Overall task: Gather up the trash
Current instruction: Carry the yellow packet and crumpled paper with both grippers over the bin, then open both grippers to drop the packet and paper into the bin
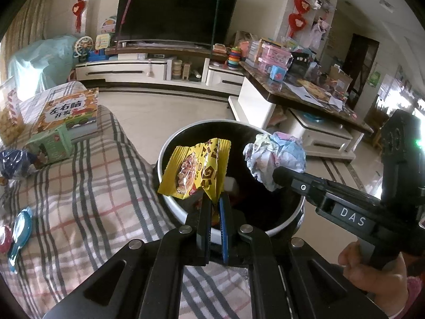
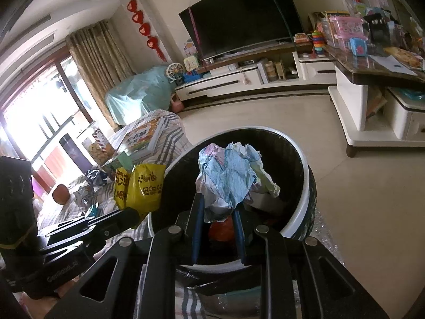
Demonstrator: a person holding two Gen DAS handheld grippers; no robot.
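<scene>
The left tool (image 1: 215, 199) is clenched on a yellow snack wrapper (image 1: 195, 168), held above the near-left rim of the round bin (image 1: 170, 146). The right tool (image 2: 217, 212) grips a crumpled paper ball (image 2: 233, 175) over the bin's open mouth. The checked bed cover (image 1: 93, 199) abuts the bin at 9 o'clock; open floor (image 2: 358, 186) lies at 3 o'clock.

Two wrist fisheyes, angled down, close over the shared bin (image 1: 287, 226) (image 2: 300, 220) — television (image 1: 175, 13) (image 2: 239, 18) beyond

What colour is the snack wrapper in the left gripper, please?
Yellow with brown markings; the snack wrapper shows best in the left wrist view.
</scene>
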